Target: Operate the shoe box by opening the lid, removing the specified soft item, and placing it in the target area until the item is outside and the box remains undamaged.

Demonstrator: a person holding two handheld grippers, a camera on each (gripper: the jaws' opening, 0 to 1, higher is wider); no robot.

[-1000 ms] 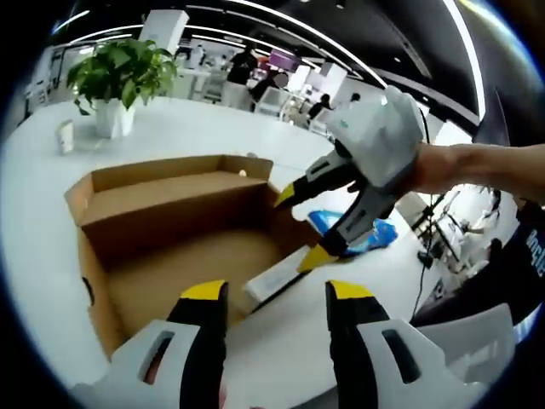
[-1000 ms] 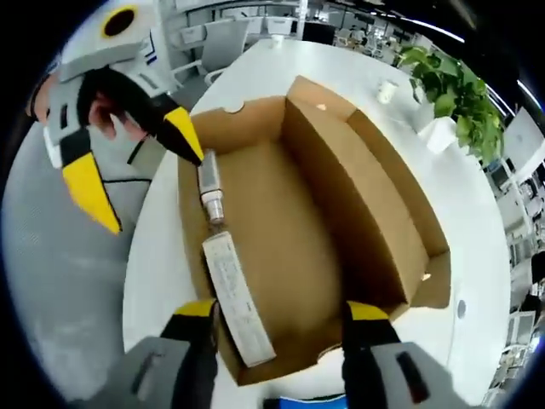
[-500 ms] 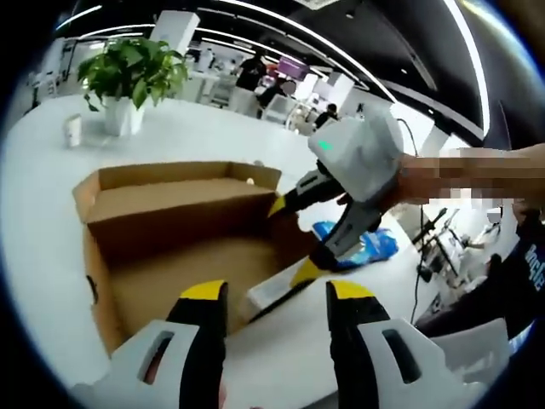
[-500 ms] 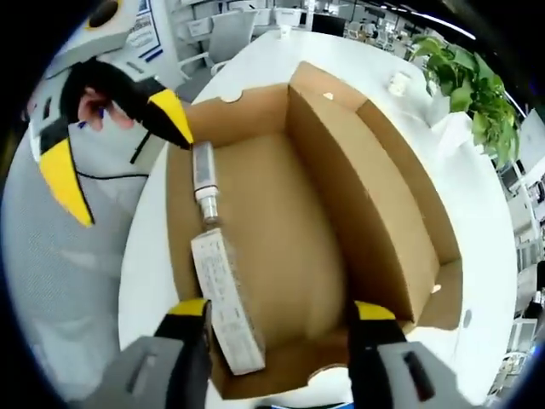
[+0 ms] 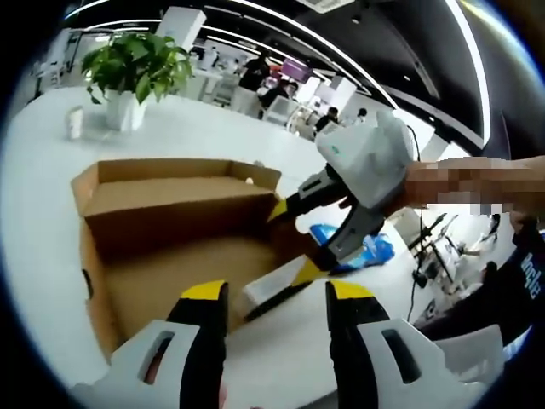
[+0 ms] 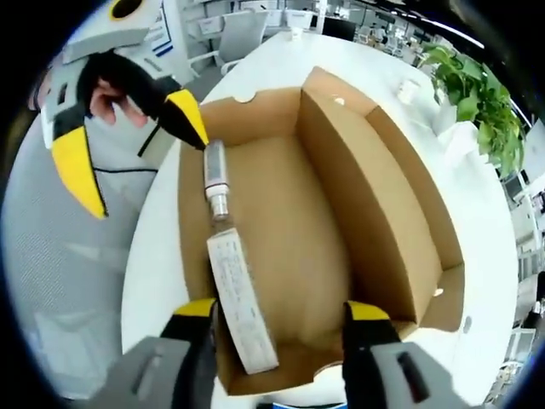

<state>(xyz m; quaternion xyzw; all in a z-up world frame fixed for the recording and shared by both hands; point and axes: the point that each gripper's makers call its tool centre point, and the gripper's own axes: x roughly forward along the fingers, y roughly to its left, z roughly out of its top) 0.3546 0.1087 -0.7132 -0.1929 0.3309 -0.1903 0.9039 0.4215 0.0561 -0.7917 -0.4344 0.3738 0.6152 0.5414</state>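
An open brown cardboard shoe box (image 5: 170, 200) (image 6: 383, 196) stands on a white table. Along one inner wall lie a long white carton (image 5: 274, 290) (image 6: 240, 305) and a silver tube (image 6: 216, 179). A blue soft packet (image 5: 356, 244) lies on the table just outside the box. My left gripper (image 5: 277, 294) is open over the box's near edge; in the right gripper view the left gripper (image 6: 128, 141) hangs open beside the tube's end. My right gripper (image 6: 281, 311) is open above the box; in the left gripper view the right gripper (image 5: 294, 240) has its jaws apart over the carton's corner.
A potted green plant (image 5: 140, 68) (image 6: 477, 81) and a small white cup (image 5: 75, 123) (image 6: 409, 89) stand on the table beyond the box. Office chairs (image 6: 238, 34) and desks fill the background. The person's hand (image 5: 464, 183) holds the right gripper.
The right gripper has sunk a little, its lower tip now close to the white carton. Both views have shifted slightly; the box and its contents lie as before.
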